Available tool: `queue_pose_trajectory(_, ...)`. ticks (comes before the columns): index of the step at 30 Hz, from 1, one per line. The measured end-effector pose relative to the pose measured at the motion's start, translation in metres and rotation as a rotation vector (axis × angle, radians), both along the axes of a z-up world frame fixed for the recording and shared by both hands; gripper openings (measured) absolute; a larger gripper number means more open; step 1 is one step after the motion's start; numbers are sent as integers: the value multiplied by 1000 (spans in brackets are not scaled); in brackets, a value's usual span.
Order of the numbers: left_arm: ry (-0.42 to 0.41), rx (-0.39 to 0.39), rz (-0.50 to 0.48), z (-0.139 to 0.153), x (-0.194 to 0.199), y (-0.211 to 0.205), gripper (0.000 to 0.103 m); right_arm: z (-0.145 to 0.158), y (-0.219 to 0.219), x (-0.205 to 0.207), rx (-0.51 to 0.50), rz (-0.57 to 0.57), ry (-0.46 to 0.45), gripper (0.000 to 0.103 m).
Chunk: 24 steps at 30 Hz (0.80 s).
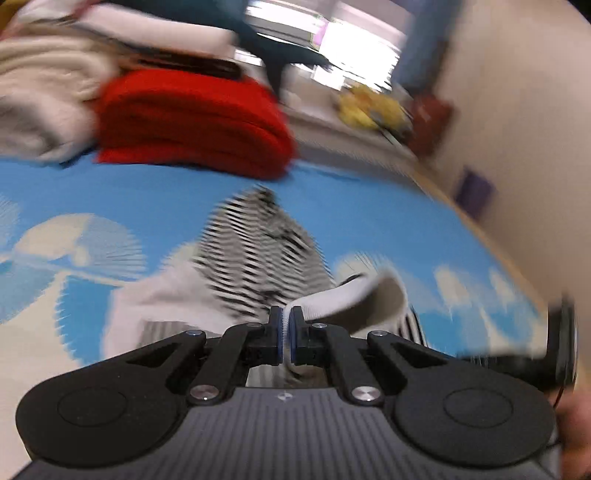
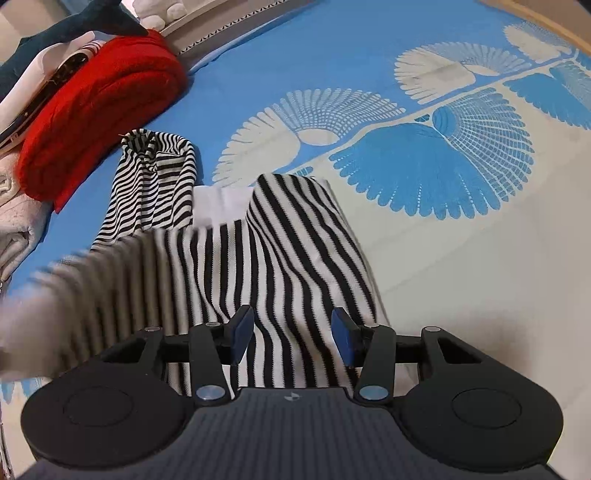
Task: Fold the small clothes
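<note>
A black-and-white striped garment (image 2: 295, 258) lies on the blue patterned sheet (image 2: 369, 48), one sleeve (image 2: 155, 177) stretched toward the red pile. My right gripper (image 2: 291, 332) is open just above the garment's near part, touching nothing. My left gripper (image 1: 286, 325) is shut on a white edge of the striped garment (image 1: 258, 243) and holds it lifted; that view is motion-blurred. A blurred striped flap (image 2: 92, 280) hangs raised at the left of the right wrist view.
A folded red cloth (image 2: 99, 110) and cream folded cloths (image 2: 18, 221) lie stacked at the sheet's far left, also in the left wrist view (image 1: 192, 122). A dark plush toy (image 2: 66, 26) lies behind them. The bed's wooden edge (image 1: 480, 236) and a wall are right.
</note>
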<state>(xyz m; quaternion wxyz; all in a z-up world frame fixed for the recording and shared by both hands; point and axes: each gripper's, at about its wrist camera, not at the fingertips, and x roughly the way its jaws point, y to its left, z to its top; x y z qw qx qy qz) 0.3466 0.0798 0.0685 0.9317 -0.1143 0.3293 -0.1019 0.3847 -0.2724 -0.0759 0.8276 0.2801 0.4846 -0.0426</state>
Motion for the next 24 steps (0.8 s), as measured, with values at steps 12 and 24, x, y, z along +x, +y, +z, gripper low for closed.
queue_pose_trajectory(12, 373, -38, 228, -53, 20, 84, 13, -27, 16, -1, -102, 39, 123, 49)
queue_pose_trajectory(24, 584, 49, 198, -125, 26, 69, 29, -43, 15, -3, -63, 41, 182, 59)
